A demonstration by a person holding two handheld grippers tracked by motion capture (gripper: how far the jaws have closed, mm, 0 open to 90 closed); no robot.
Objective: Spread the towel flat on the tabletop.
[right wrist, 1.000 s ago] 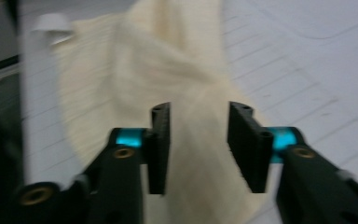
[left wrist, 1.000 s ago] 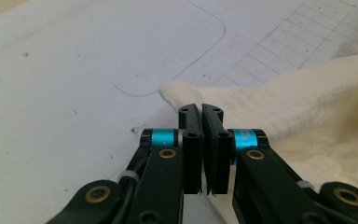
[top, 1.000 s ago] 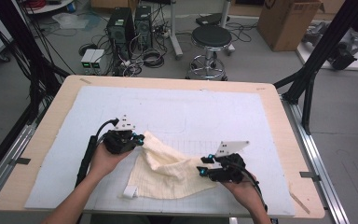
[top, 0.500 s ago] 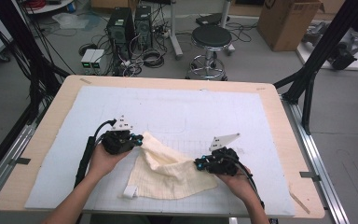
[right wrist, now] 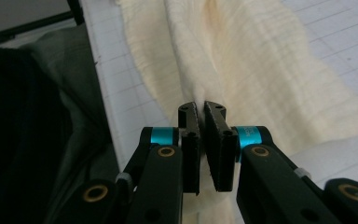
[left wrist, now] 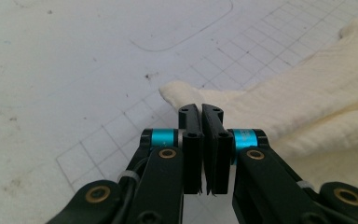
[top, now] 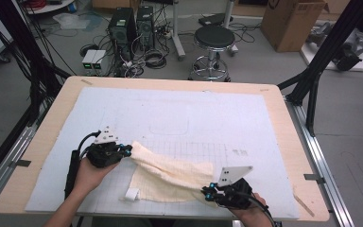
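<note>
A cream ribbed cloth [top: 170,172] lies bunched across the front of the white gridded mat [top: 179,118]. My left gripper [top: 126,151] is shut on the cloth's left corner [left wrist: 186,95], which pokes out past the closed jaws. My right gripper [top: 207,191] is shut on a fold at the cloth's right end [right wrist: 223,56], near the table's front edge. The cloth stretches loosely between the two grippers. A small white tag [top: 131,194] sticks out from its front hem.
The wooden table [top: 56,99] rims the mat. Black frame posts [top: 316,61] stand at the right and left sides. Behind the table the floor holds a stool [top: 215,40], computer cases and cables. The person's dark clothing [right wrist: 23,130] lies just beyond the front edge.
The right gripper, still holding the cloth, has pulled back toward the front edge, drawing the cloth's right end out longer. The left gripper has stayed in place.
</note>
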